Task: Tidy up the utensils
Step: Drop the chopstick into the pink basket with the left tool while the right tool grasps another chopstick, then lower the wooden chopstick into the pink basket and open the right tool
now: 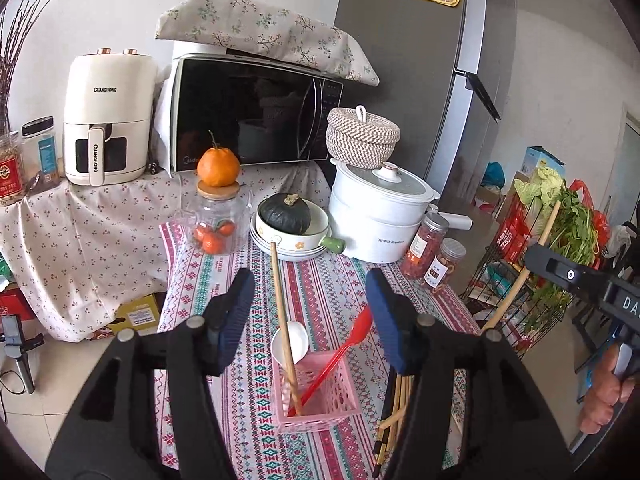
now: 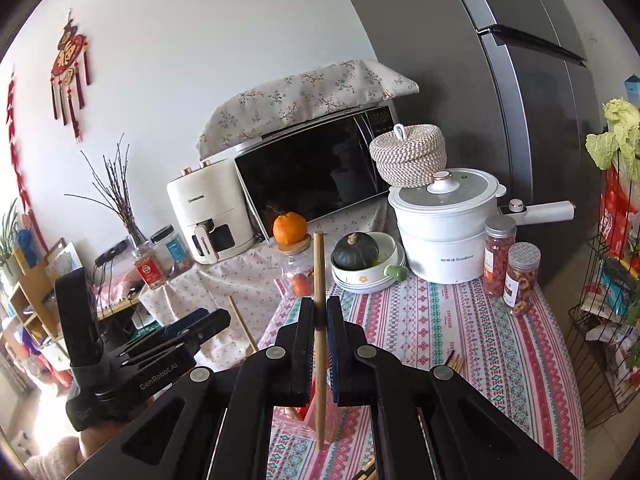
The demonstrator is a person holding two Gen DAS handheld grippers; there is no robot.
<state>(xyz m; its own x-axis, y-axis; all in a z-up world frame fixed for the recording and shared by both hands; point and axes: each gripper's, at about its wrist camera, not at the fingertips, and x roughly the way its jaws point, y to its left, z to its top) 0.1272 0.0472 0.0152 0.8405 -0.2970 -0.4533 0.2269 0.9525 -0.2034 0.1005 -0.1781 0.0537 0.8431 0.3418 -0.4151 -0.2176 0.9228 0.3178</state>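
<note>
The left gripper (image 1: 310, 308) points slightly downward with its blue-padded jaws standing apart and nothing pressed between them, while the right gripper (image 2: 320, 322), at its three o'clock, is clamped tight, fingers of a hand (image 1: 604, 394) wrapping its handle.

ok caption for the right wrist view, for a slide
Right gripper clamps an upright bamboo chopstick above the pink basket on the patterned tablecloth.

A white wall (image 2: 192, 60) with a red hanging ornament (image 2: 69, 68) stood behind the cloth-covered tabletop (image 2: 460, 332), a tall grey refrigerator (image 2: 500, 100) rose beside it, and pale floor tiles (image 1: 52, 392) lay below.
</note>
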